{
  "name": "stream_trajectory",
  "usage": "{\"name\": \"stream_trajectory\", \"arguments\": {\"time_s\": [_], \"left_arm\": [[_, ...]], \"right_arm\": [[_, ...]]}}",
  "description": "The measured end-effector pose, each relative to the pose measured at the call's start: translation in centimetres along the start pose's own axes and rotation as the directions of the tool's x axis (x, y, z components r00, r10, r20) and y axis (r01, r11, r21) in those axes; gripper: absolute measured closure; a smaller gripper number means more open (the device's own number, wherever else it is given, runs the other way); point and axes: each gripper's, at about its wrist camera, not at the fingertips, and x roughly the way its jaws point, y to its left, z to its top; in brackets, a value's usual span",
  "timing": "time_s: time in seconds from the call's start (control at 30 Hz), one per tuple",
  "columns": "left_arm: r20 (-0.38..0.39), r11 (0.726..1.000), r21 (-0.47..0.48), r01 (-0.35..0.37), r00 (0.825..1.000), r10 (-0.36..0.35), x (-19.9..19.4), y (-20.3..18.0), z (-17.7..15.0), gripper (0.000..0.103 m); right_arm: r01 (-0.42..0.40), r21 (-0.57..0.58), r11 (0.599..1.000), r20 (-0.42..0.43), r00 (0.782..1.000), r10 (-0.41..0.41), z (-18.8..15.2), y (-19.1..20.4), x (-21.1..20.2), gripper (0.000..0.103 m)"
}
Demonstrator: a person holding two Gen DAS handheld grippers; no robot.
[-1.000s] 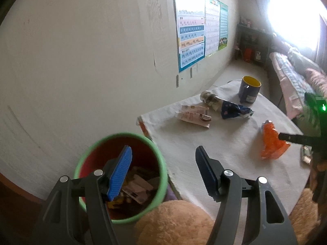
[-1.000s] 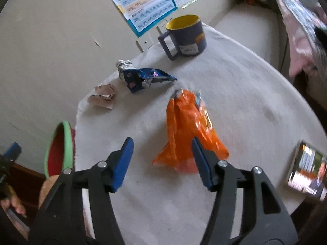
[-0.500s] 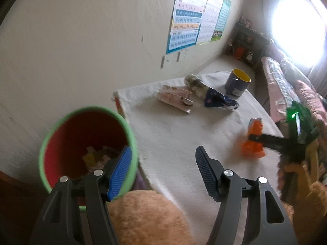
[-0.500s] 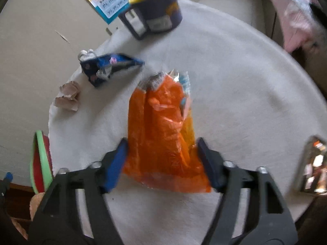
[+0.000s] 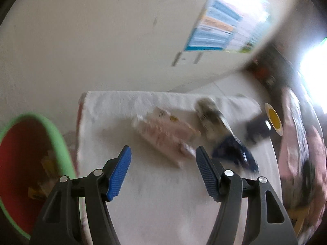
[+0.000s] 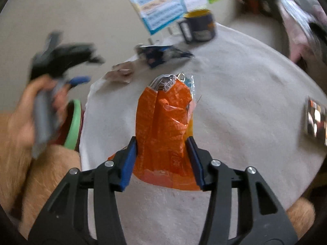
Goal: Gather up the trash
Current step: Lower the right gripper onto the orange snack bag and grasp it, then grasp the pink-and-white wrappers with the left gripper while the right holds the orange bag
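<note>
We see a crumpled orange wrapper (image 6: 163, 130) lying lengthwise on the white counter (image 6: 245, 94). Farther back lie a dark blue wrapper (image 6: 161, 55) and a flattened pinkish packet (image 5: 163, 134), just beside each other. At the counter's edge stands a red bin (image 5: 24, 163) with a green rim, scraps inside.

The orange wrapper (image 6: 163, 130) is showing as crinkled, glossy foil-like plastic. The tablecloth (image 6: 245, 94) is looking like matt, nubbly cloth. The bin (image 5: 61, 143) is reading as smooth plastic, and the gripper pads (image 5: 119, 173) are showing ribbed blue rubber.
</note>
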Motion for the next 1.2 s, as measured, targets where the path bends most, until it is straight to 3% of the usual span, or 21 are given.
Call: {"name": "stream_trajectory", "arguments": {"time_s": [0.07,0.17,0.33,0.37,0.53,0.57,0.67,0.8,1.0,1.2], "left_arm": [[0.003,0.997,-0.074,-0.031,1.000,0.031,1.6,-0.1,0.9,0.041],[-0.012,0.991,-0.103,-0.088,0.996,0.088,3.6,-0.5,1.9,0.040],[-0.082,0.979,-0.110,-0.171,0.983,0.163,7.2,-0.7,2.7,0.038],[-0.104,0.979,-0.106,-0.174,0.981,0.164,8.0,-1.0,2.6,0.031],[-0.110,0.978,0.025,-0.208,0.972,0.210,9.6,-3.5,2.0,0.029],[-0.103,0.977,0.056,-0.208,0.972,0.213,9.7,-4.1,1.9,0.031],[-0.088,0.979,0.107,-0.172,0.979,0.182,9.5,-5.3,1.8,0.064],[-0.074,0.980,0.145,-0.136,0.986,0.148,8.1,-5.8,1.8,0.084],[-0.013,0.964,0.254,-0.077,0.996,0.083,2.6,-4.9,0.1,0.086],[-0.015,0.965,0.261,0.013,1.000,-0.009,-3.6,-1.5,-2.9,0.086]], "right_arm": [[0.004,-0.075,0.997,0.056,0.998,0.000,0.2,0.8,-0.2,0.055],[-0.010,-0.166,0.986,0.080,0.997,0.024,-0.2,1.2,0.4,0.055],[-0.073,-0.157,0.985,0.059,0.995,0.083,-0.2,0.3,1.6,0.054],[-0.080,-0.153,0.985,0.055,0.995,0.089,-0.4,0.2,1.5,0.054],[-0.103,-0.151,0.983,0.016,0.994,0.106,-0.8,0.3,2.5,0.054],[-0.105,-0.151,0.983,0.013,0.994,0.108,-0.8,0.4,2.6,0.054],[-0.110,-0.149,0.983,0.008,0.994,0.112,-1.0,0.4,2.7,0.054],[-0.115,-0.145,0.983,0.002,0.993,0.117,-1.0,0.3,3.0,0.054],[-0.116,-0.140,0.983,0.003,0.993,0.117,-1.0,0.2,3.1,0.054],[-0.112,-0.122,0.986,-0.001,0.994,0.112,-0.9,0.2,2.3,0.054]]}}
